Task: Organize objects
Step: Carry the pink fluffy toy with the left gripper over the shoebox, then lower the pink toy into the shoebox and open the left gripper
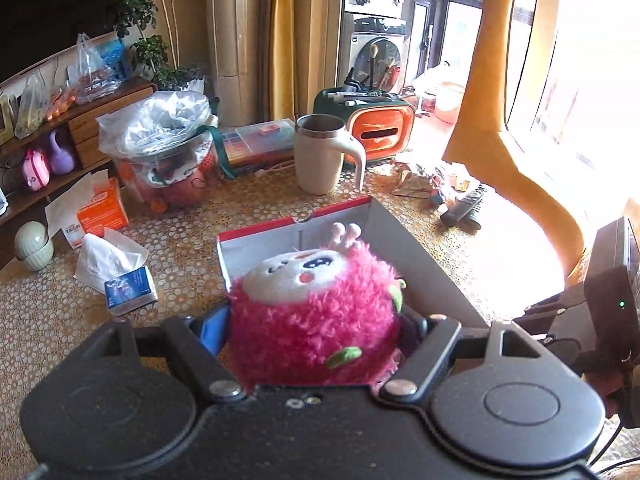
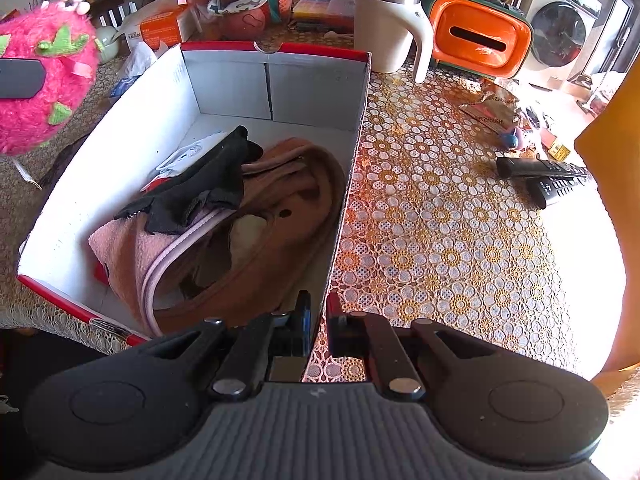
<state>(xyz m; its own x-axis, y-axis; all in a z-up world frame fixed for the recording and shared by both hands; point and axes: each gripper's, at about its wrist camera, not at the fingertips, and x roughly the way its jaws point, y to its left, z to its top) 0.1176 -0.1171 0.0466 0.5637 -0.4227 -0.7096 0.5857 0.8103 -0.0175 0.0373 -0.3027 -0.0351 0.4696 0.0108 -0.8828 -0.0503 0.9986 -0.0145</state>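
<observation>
My left gripper (image 1: 316, 324) is shut on a fluffy pink plush toy (image 1: 312, 312) with a white face and green tufts, holding it in the air at the near left end of the box. The toy (image 2: 44, 112) also shows at the left edge of the right wrist view, with a dark left finger (image 2: 20, 78) across it. The red-rimmed white cardboard box (image 2: 232, 80) holds a brown fabric item (image 2: 288, 200), a pink towel (image 2: 120, 248) and a black cloth (image 2: 208, 184). My right gripper (image 2: 318, 312) is shut on the box's near right wall.
On the lace tablecloth stand a cream mug (image 2: 384, 28), an orange and green organizer (image 2: 480, 36), two remotes (image 2: 548, 176) and snack wrappers (image 2: 492, 108). Tissue packs (image 1: 128, 284) and a bag-covered basket (image 1: 160, 152) lie left of the box. An orange chair back (image 1: 500, 80) rises at right.
</observation>
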